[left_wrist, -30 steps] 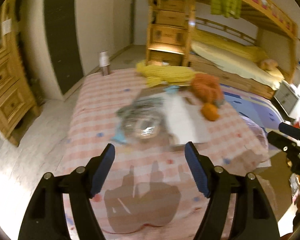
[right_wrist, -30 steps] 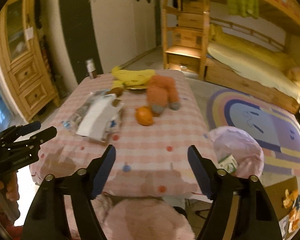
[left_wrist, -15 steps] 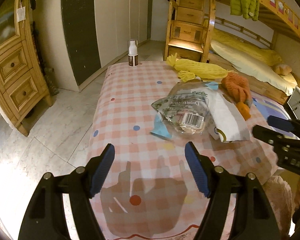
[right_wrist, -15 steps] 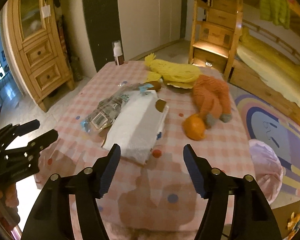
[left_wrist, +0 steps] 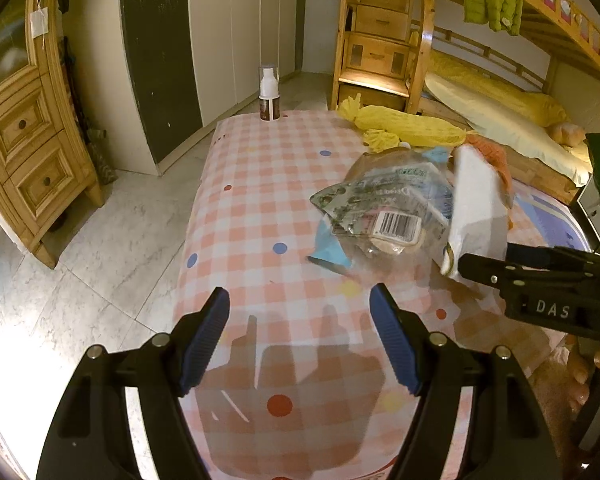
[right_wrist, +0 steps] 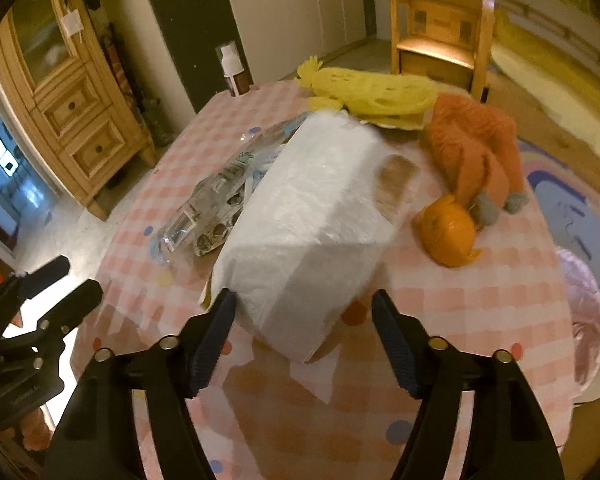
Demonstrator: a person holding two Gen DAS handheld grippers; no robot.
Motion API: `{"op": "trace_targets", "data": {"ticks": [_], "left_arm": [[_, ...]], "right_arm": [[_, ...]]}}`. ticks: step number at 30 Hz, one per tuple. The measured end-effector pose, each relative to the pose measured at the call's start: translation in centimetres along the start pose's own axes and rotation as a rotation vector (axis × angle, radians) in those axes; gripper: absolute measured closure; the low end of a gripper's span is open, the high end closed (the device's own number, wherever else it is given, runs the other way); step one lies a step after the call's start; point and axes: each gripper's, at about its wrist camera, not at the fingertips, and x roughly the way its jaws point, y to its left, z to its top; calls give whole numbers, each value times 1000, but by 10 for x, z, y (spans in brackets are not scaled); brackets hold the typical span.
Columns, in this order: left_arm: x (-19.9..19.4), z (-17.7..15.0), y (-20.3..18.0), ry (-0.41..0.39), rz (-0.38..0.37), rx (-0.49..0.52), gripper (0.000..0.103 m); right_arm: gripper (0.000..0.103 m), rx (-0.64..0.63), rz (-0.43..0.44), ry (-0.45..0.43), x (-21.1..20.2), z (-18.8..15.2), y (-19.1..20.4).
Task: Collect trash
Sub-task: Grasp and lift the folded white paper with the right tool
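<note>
A white paper bag (right_wrist: pixel 312 216) lies on the pink checked table (right_wrist: pixel 480 304), its near end between the open fingers of my right gripper (right_wrist: pixel 302 332). The bag also shows in the left wrist view (left_wrist: pixel 478 204). Left of it lies a clear plastic wrapper with a barcode label (left_wrist: pixel 384 208), also in the right wrist view (right_wrist: pixel 220 196). An orange peel (right_wrist: pixel 446 236) lies to the right of the bag. My left gripper (left_wrist: pixel 300 336) is open and empty above the table's near part, short of the wrapper. The right gripper appears at the right edge of the left view (left_wrist: pixel 540 272).
A yellow plush toy (left_wrist: pixel 404 126) and an orange plush toy (right_wrist: pixel 476 152) lie at the table's far side. A white bottle (left_wrist: pixel 269 94) stands at the far corner. A wooden cabinet (left_wrist: pixel 24 152) is left, a bunk bed (left_wrist: pixel 500 100) behind. A pink bag (right_wrist: pixel 588 304) hangs right of the table.
Both grippers moved forward toward the table. The right gripper closed in on the white bag, which now sits between its open fingers. The left gripper came nearer the wrapper.
</note>
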Motion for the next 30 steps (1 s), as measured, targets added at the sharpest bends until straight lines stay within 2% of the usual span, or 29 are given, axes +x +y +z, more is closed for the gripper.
{"op": "trace_targets", "data": {"ticks": [2,7,10,17,21,25,30], "left_arm": [[1,0,0,2,0,2,32],[-1,-1,-1,4,0,8,32],[-3,-2,-4,2,0,12,32],[-9,-3,-17,-14,-10,38,32],[-7,-3,-28,-11,-20,59,28],[4,-1,-42,-5,-15,99,25],[29,4,-58,30,16,155,25]], "right_arm": [[59,17,20,-7,-3,-1,-2],[89,27,67,-56,-25,-6,-6],[97,21,74,-94,-44,-7,-8],[100,-67,-60,-168,-83,-12,-8],[100,-125,-155,-184,-91,-16,-9],[100,-124,-184,-187,-94,-20,-21],[100,-110,-178,-185,-97,-23,-31]]}}
